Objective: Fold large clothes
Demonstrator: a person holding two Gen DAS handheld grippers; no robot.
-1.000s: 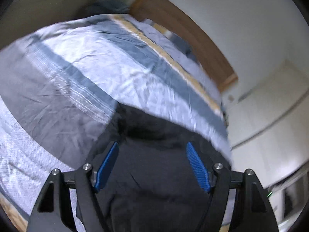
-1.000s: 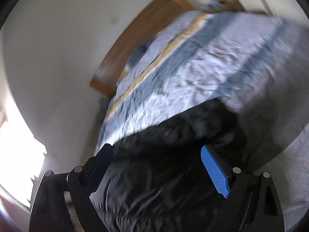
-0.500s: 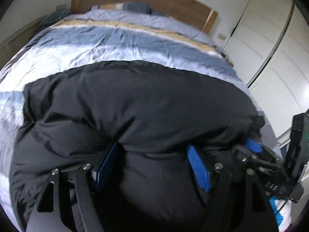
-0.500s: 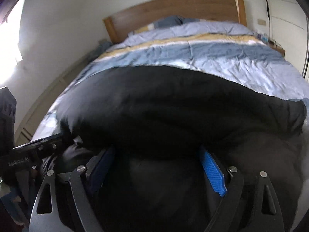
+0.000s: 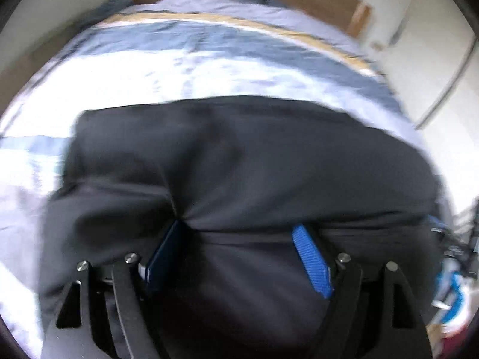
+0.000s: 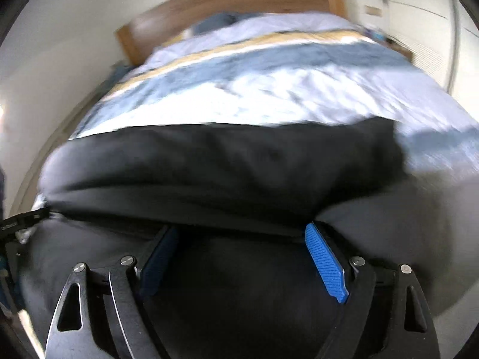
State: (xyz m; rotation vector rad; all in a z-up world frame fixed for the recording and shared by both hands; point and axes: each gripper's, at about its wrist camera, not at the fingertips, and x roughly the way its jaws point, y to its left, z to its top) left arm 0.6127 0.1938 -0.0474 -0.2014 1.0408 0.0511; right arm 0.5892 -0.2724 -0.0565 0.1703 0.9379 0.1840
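Striped bedding in pale blue, slate and mustard covers the bed, which runs back to a wooden headboard against a cream wall; white wardrobe doors stand along one side of the room. Both views are smeared by motion.

Across the near end of the duvet lies the black padded jacket, a bulky dark garment that fills the lower half of both wrist views. A thick fold of it is doubled over toward the cameras, its rounded edge running crosswise just above the fingers of each tool.

At the left wrist, the left gripper points steeply down into the jacket. Its jaws stand wide and have just been opening further; black fabric bulges between the blue pads, whose inner faces show clear of it, and the tips are tucked under the fold, so whether they press on cloth there cannot be told.

At the right wrist, the right gripper is likewise spread wide over the jacket, its jaws having just been closing a little. Fabric sits between its ribbed blue pads, with the tips hidden beneath the doubled-over edge; no pinch is visible.

At the left edge of the right view, part of the other black tool shows beside the jacket. A blurred clutter of blue and white items sits low at the right edge of the left view.
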